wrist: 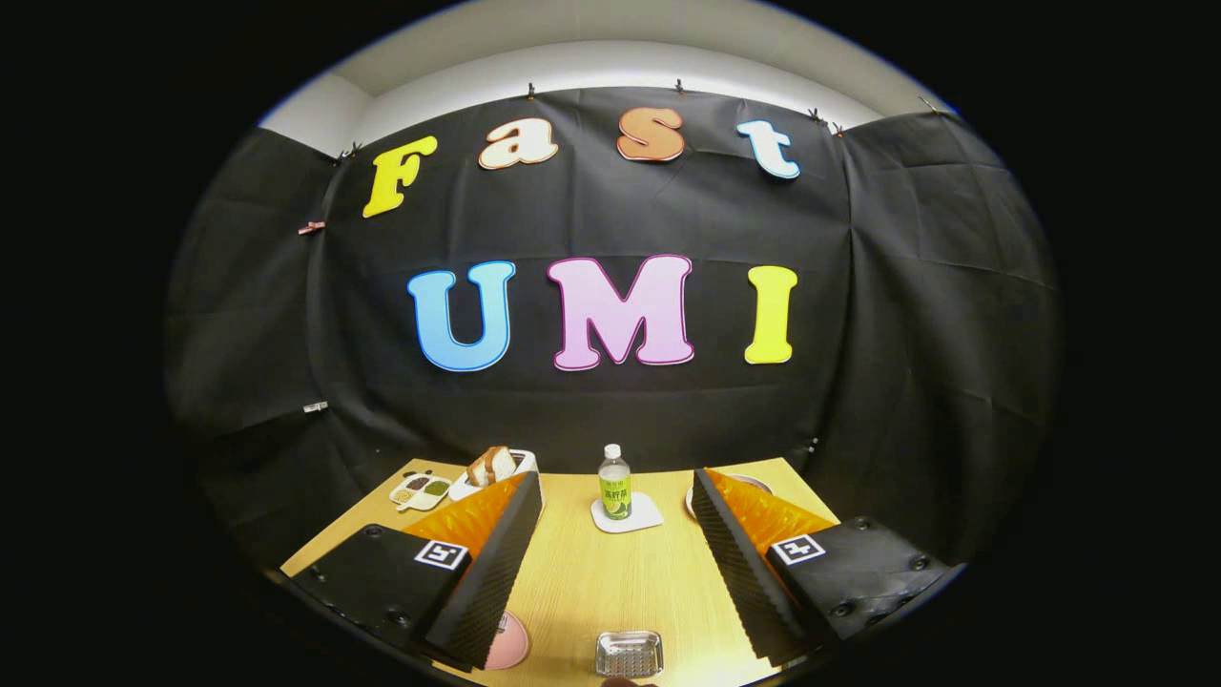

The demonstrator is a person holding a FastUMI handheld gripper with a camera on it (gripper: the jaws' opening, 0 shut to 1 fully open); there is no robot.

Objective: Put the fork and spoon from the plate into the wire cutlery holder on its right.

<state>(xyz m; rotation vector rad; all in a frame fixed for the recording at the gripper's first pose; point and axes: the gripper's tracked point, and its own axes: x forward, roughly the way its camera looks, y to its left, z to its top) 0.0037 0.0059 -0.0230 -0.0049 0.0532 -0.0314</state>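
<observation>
The tongs (pixel 617 572) gape wide and empty above the pale wooden desk (pixel 610 582); a small silvery wire cutlery holder (pixel 629 654) sits at its near edge

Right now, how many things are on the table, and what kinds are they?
Bottle: 1
Coaster under the bottle: 1
Bread holder: 1
Small divided dish: 1
Plates: 2, a pink plate and a far plate
Wire cutlery holder: 1
Total: 7
The gripper is open, holding nothing.
</observation>
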